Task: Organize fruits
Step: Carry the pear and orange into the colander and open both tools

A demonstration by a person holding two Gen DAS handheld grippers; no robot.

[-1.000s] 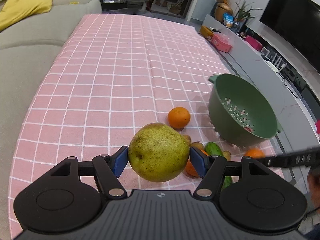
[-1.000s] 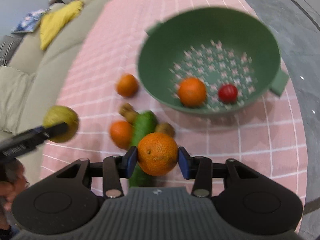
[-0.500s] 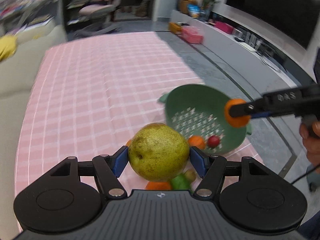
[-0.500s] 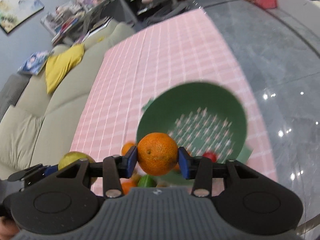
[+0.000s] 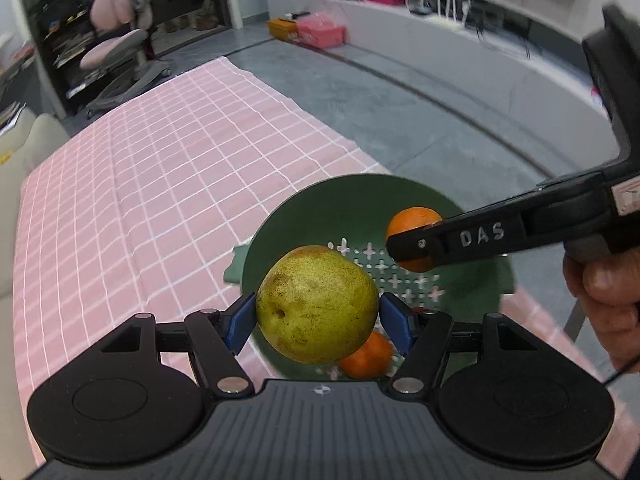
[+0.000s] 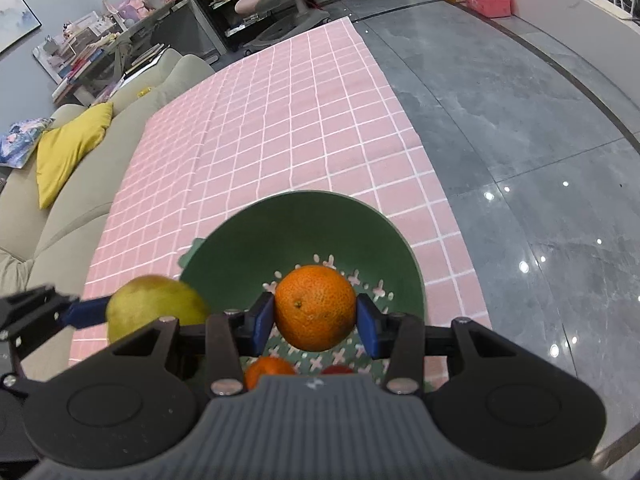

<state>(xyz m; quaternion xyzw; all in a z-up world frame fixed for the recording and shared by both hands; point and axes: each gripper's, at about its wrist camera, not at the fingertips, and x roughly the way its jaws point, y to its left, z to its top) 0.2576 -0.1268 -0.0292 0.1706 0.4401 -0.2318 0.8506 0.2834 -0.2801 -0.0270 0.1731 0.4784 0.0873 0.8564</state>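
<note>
I have the left gripper (image 5: 318, 318) closed on a yellow-green pear with brown speckles (image 5: 317, 304); its blue-padded fingers (image 5: 239, 322) press against the pear's two sides, and the fruit's small dark calyx faces my camera. The skin is mottled, greener on the right and russet towards the top left. The pear hangs above the near left rim of the dark green plastic colander bowl (image 5: 344, 196), which stands near the worktop's right edge on the pink checked tablecloth (image 5: 132, 184).

My right gripper (image 6: 316, 322) is clamped on a round orange with pitted peel (image 6: 315, 307), the blue fingers (image 6: 367, 326) touching it on either side and its stem dimple facing the lens. In the left wrist view that same orange (image 5: 414, 226) sits over the colander's inside, partly behind the black finger marked "DAS", with the person's right hand (image 5: 608, 296) gripping the handle.

Down in the colander (image 6: 296, 216), among the white cross-shaped drain holes, lie a second, smaller orange (image 6: 267, 369) and a small red fruit (image 6: 337, 369), both partly hidden by the gripper body. From the right wrist view the pear (image 6: 154, 304) shows just outside the colander's left rim.
</note>
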